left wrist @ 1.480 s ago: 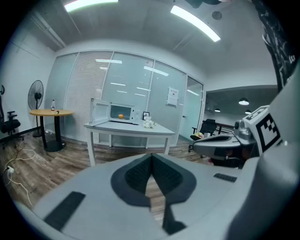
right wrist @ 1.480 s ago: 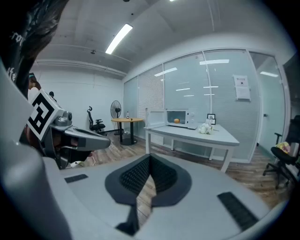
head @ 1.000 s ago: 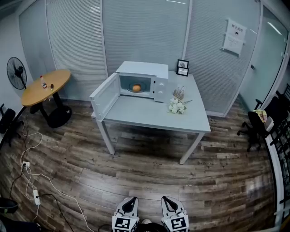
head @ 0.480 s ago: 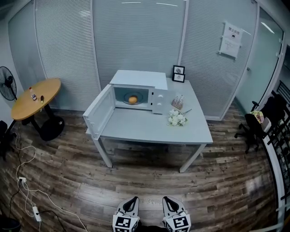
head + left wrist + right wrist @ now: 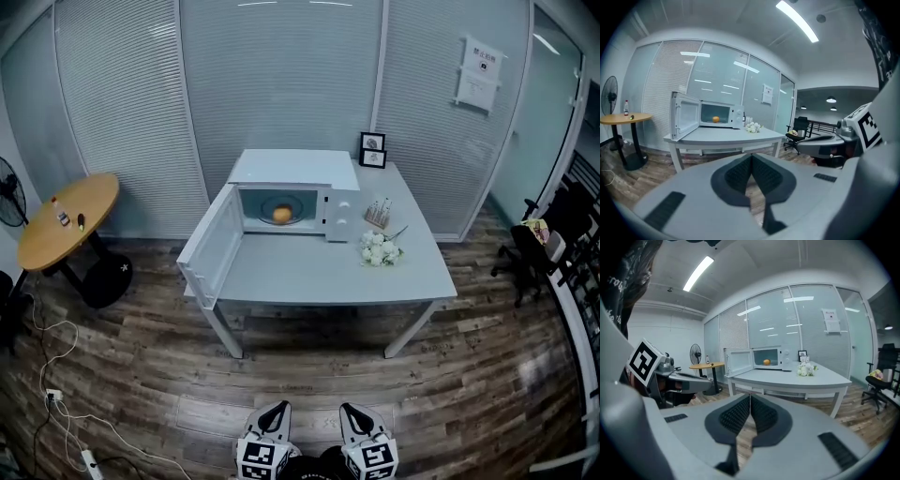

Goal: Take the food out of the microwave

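Observation:
A white microwave (image 5: 293,192) stands at the back of a grey table (image 5: 319,272), its door (image 5: 212,253) swung wide open to the left. Inside it lies an orange food item (image 5: 281,215) on a plate; the same food (image 5: 716,119) shows in the left gripper view, and the food (image 5: 766,362) in the right gripper view. My left gripper (image 5: 751,157) and right gripper (image 5: 750,396) are both shut and empty, held side by side low at the head view's bottom edge, still well short of the table across the wooden floor.
A bunch of white flowers (image 5: 379,249), a small holder (image 5: 378,215) and two framed pictures (image 5: 372,149) share the table. A round wooden table (image 5: 66,210) with small items stands left, a fan (image 5: 9,192) beyond it. Cables (image 5: 56,394) trail on the floor; chairs (image 5: 539,246) at right.
The table and microwave have drawn nearer and shifted in the head view as I move toward them. Both grippers stay shut at the bottom edge.

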### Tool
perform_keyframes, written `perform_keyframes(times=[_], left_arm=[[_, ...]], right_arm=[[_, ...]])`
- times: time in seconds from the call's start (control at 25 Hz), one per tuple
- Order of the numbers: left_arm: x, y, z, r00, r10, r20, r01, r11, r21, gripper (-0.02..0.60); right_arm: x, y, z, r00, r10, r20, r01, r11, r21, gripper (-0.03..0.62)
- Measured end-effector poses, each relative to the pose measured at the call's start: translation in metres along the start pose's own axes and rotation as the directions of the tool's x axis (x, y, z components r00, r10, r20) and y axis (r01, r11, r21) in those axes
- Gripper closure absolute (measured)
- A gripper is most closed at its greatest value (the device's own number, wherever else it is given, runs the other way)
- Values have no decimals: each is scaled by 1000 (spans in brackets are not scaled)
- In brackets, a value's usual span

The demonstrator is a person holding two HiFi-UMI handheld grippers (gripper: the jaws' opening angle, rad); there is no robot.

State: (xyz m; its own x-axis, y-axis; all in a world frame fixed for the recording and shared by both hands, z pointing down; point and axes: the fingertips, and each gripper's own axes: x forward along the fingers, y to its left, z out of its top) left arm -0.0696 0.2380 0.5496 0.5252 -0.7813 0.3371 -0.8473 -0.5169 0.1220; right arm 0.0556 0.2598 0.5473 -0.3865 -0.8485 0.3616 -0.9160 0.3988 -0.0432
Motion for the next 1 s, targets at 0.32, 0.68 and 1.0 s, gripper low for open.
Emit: perform_keyframes(times=[0.32,0.68,1.0], left_arm=[[10,20,2,1000,13,-9,-14,1000,-22,574],[48,48,12,996,90,-26,-91,995,-32,574],[108,79,41,986,163,-37,-165,983,-78,574]], right_arm=[[27,-2,7,999,21,-24,-21,1000,18,588],[90,-37,19,996,72,-46,-71,997,12,588],[163,-76,57,987,157,-46,-158,987,-12,588]])
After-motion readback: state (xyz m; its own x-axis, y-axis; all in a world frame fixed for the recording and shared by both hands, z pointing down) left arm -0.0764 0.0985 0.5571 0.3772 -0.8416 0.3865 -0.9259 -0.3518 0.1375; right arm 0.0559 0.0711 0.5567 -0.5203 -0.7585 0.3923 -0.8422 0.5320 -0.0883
